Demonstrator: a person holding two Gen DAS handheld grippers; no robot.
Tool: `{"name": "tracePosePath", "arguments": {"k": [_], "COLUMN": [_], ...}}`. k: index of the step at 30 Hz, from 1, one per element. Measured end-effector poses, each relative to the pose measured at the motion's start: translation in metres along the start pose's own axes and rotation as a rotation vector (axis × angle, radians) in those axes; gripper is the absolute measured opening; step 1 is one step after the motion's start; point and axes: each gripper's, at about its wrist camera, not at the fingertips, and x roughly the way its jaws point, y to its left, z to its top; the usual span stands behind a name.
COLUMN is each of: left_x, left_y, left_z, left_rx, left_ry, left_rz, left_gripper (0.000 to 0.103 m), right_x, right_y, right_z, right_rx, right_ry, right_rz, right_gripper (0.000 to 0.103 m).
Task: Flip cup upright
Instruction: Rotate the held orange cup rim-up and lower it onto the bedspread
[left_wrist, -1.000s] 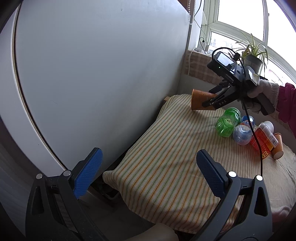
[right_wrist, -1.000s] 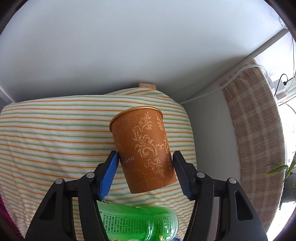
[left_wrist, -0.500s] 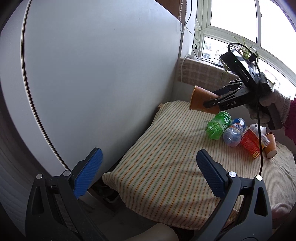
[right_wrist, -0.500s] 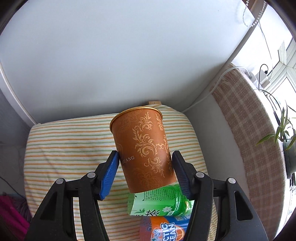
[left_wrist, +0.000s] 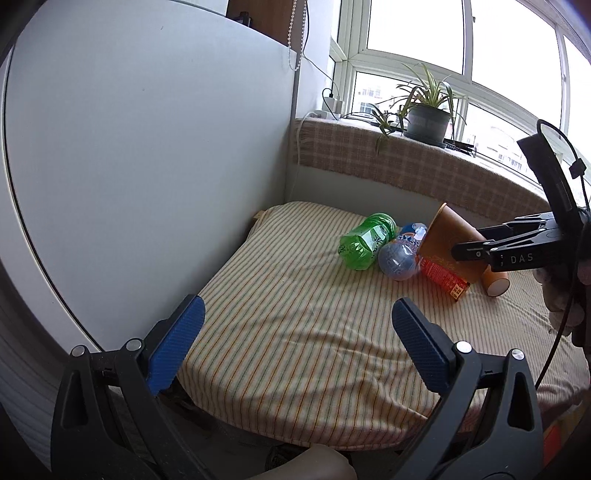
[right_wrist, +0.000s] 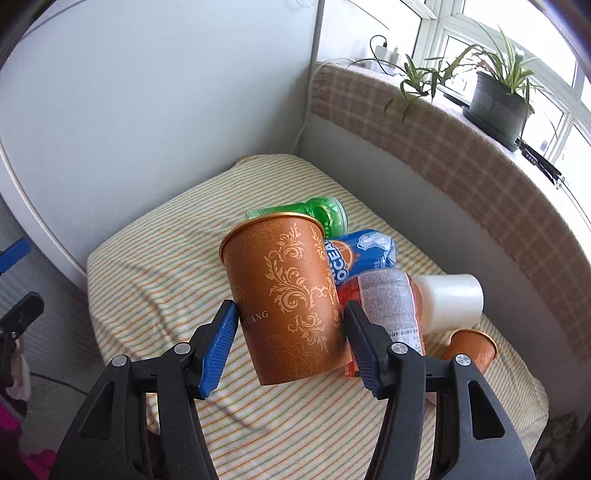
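Ahead of our left gripper, whose jaws stand wide apart over the striped cloth, we see the orange cup clamped by the right gripper marked "DAS", mouth tilted up-left above the bottles. From the right gripper, blue pads pinch the cup: gold scrollwork, "HUANG" readable, rim up and leaning left. Behind it, a blue bottle reads "OCEA".

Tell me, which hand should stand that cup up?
The right gripper: its fingers already clamp the cup, rim tilted upward. The left gripper is open, holding nothing, well short of it.
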Motion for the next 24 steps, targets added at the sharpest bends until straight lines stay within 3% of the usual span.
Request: {"name": "tracePosePath", "arguments": {"k": [11, 20, 24], "left_x": [0.018, 0.038, 0.046], "left_y": [-0.072, -0.124, -0.139], "left_z": [-0.017, -0.022, -0.024], "left_rx": [0.112, 0.169, 0.182], "left_ry": [0.081, 0.155, 0.183], "left_rz": [-0.121, -0.206, -0.225], "left_gripper": [0.103, 0.103, 0.103], "right_x": [-0.027, -0.026, -0.021], "right_y": [-0.048, -0.087, -0.094], "right_z": [-0.097, -0.146, -0.154], "right_rx": [0.312, 0.520, 0.552], "right_ry": [0.029, 0.021, 0.015], "right_rz": [-0.124, -0.181, -0.199], "right_gripper": [0.058, 0.058, 0.058]}}
